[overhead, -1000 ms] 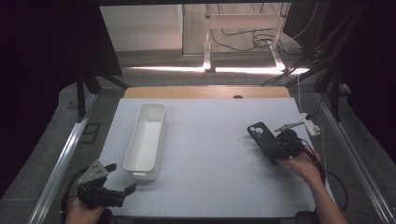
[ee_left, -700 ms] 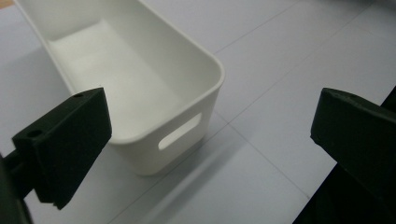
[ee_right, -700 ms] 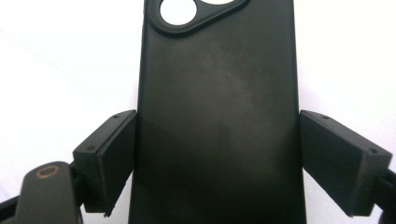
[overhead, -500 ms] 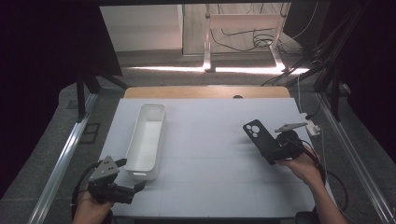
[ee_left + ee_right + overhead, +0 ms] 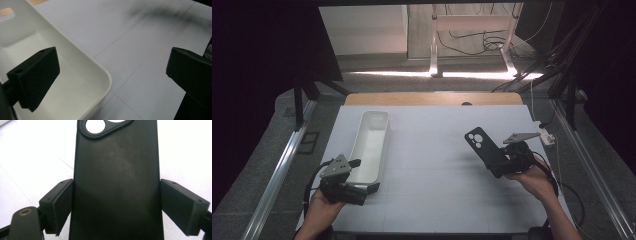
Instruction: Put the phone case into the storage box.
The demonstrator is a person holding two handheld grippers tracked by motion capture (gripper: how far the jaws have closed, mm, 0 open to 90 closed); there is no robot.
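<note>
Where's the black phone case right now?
In the high view the black phone case is at the table's right, clamped across its width in the right gripper and angled toward the white tray on the left.

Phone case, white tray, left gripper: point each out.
phone case (image 5: 116, 177), right gripper view, middle of its black back
white tray (image 5: 373, 123), high view, far end wall
left gripper (image 5: 112, 75), left gripper view, midway between its open jaws
</note>
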